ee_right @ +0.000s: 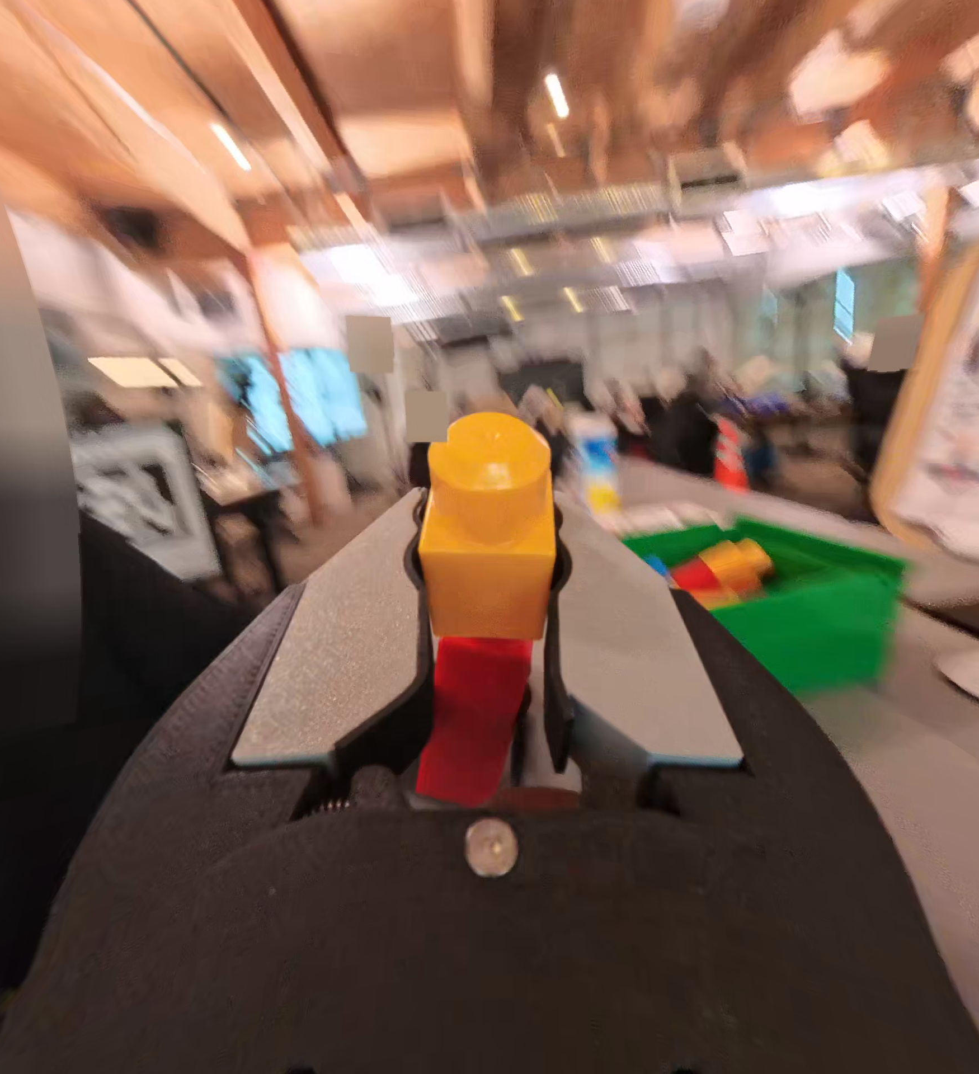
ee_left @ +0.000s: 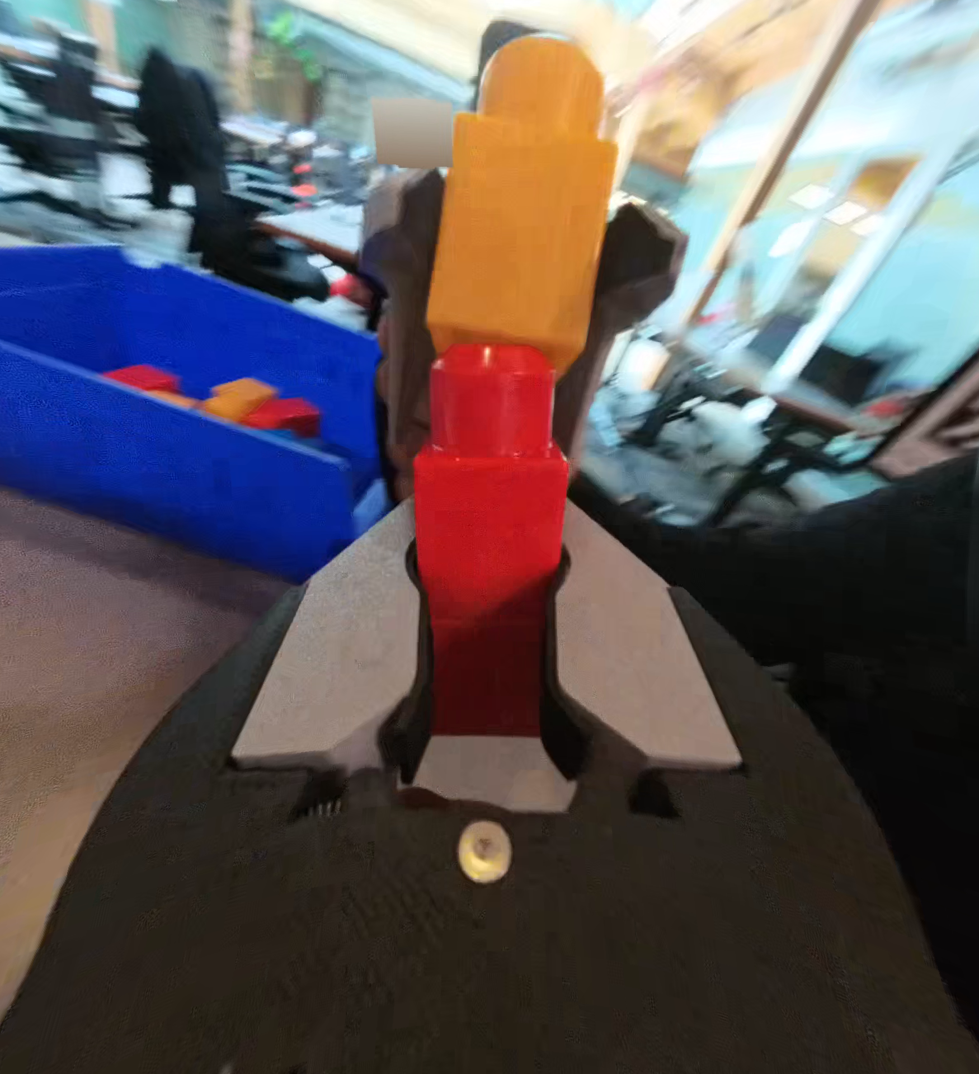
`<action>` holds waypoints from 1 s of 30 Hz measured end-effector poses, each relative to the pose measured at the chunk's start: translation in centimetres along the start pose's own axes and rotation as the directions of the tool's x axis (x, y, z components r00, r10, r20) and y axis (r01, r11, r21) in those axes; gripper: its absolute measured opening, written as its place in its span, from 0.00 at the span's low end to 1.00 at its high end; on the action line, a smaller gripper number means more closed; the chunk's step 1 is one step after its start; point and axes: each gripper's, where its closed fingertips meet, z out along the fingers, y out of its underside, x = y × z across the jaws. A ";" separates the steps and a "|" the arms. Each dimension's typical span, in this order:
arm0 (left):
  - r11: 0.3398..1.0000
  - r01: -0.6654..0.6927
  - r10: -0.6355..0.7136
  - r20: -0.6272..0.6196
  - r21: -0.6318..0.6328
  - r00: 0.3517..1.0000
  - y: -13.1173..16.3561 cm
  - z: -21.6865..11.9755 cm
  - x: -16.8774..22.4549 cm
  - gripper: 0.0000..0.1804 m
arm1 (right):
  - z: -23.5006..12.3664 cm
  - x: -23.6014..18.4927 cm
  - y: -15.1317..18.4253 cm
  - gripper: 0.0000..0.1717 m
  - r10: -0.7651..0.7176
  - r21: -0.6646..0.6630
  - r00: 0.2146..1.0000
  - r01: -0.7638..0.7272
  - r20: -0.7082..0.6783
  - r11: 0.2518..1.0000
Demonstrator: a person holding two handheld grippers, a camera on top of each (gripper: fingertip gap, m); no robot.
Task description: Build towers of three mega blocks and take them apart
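In the left wrist view my left gripper (ee_left: 490, 523) is shut on a red block (ee_left: 490, 540), stud pointing away. An orange block (ee_left: 525, 232) sits just past the red stud, slightly tilted, with the stud exposed. The dark fingers (ee_left: 641, 261) of my right gripper flank it on both sides. In the right wrist view my right gripper (ee_right: 488, 511) is shut on the orange block (ee_right: 487, 569). The red block (ee_right: 470, 715) shows behind it, between the fingers and tilted. Both blocks are held up in the air.
A blue bin (ee_left: 127, 465) with loose red and orange blocks stands to the left on the table (ee_left: 68, 639). A green bin (ee_right: 812, 627) with several blocks stands to the right. The background is blurred, with people and desks far off. Some 9 centimeters of space lies between my two pairs of fingers.
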 end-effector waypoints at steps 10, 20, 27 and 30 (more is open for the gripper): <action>1.000 -0.024 0.026 0.148 -0.018 0.989 0.4 -0.6 -2.8 0.20 | -20.2 15.3 0.8 0.22 -0.417 -0.466 0.301 -0.110 -0.857 0.878; 0.999 -0.031 0.037 0.195 -0.032 0.980 0.7 -0.5 -3.6 0.20 | -7.4 8.7 2.7 0.29 -0.241 -0.378 0.826 0.036 -0.509 0.925; 0.997 -0.038 0.048 0.172 -0.061 0.984 1.3 0.2 -3.0 0.20 | -0.6 2.0 5.9 0.17 0.057 -0.344 0.990 -0.100 -0.133 0.934; 0.995 -0.068 0.082 0.198 -0.078 0.977 1.5 0.2 -3.3 0.21 | -0.4 1.9 6.0 0.16 -0.003 -0.368 0.991 -0.047 -0.133 0.929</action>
